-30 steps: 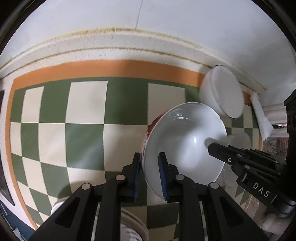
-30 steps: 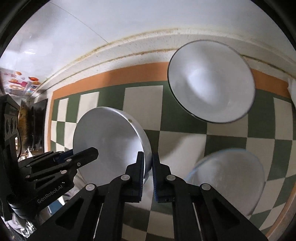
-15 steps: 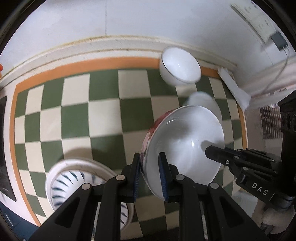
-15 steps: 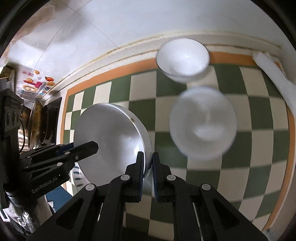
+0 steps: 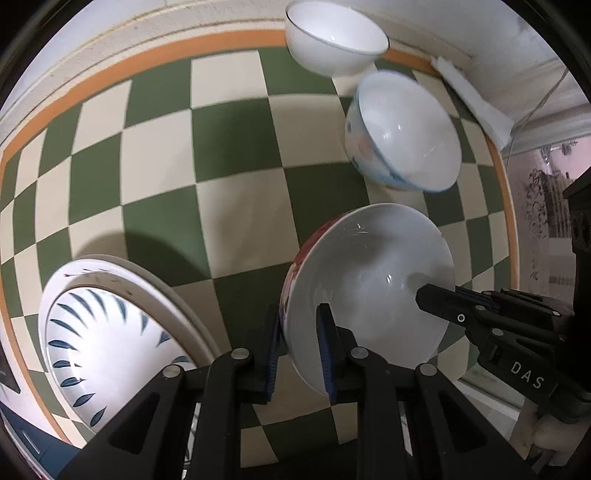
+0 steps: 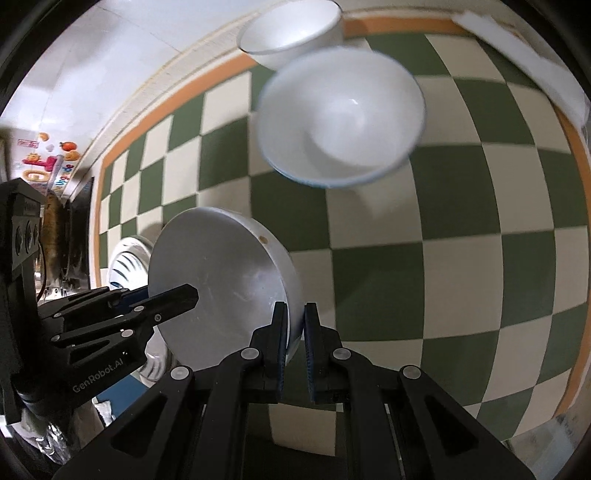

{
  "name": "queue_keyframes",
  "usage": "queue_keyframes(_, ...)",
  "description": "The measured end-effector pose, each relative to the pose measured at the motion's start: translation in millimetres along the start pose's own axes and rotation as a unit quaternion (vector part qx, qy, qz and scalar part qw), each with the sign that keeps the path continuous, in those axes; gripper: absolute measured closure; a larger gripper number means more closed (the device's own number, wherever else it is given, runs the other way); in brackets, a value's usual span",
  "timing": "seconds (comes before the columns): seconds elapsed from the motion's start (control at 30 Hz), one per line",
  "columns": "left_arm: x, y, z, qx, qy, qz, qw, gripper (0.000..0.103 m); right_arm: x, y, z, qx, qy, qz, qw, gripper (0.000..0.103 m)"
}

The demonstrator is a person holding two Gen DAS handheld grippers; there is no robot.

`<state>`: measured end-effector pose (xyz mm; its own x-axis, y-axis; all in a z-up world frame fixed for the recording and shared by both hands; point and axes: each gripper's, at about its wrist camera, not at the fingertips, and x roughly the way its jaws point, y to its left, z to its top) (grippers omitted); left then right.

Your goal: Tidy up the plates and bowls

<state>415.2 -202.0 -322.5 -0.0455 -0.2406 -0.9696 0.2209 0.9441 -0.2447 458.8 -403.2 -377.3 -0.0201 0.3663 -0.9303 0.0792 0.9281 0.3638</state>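
Observation:
Both grippers hold one white bowl with a red pattern outside (image 5: 369, 288), lifted above the checkered cloth. My left gripper (image 5: 297, 332) is shut on its left rim. My right gripper (image 6: 294, 332) is shut on the opposite rim; the bowl (image 6: 218, 280) shows there too. Each gripper's fingers reach into the other's view. A blue-rimmed bowl (image 5: 402, 133) stands ahead on the cloth; it also shows in the right wrist view (image 6: 340, 118). A plain white bowl (image 5: 332, 37) stands behind it by the wall, and shows in the right wrist view (image 6: 291, 29). A white plate with blue leaf strokes (image 5: 110, 332) lies at lower left.
The table has a green and cream checkered cloth (image 5: 221, 147) with an orange border, against a white wall. A folded white cloth (image 5: 472, 96) lies at the far right corner. Dark kitchen items (image 6: 62, 229) stand beyond the table's left end.
Both grippers have pulled back and up with the bowl. The two standing bowls and the blue-leaf plate have come more fully into view. Both grips are unchanged.

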Motion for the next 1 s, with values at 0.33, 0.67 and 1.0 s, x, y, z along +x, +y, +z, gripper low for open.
queue_keyframes(0.33, 26, -11, 4, 0.014, 0.026, 0.016, 0.9994, 0.086, 21, -17, -2, 0.018, 0.017, -0.006, 1.000, 0.093)
queue_keyframes(0.67, 30, -15, 8, 0.010, 0.041, 0.018, 0.9990, 0.085, 23, -22, 3, 0.036, 0.029, 0.007, 0.999, 0.090)
queue_keyframes(1.0, -68, -19, 51, 0.000, -0.095, 0.025, 0.9951, 0.072, -66, -44, 33, 0.065, -0.068, 0.048, 0.994, 0.048)
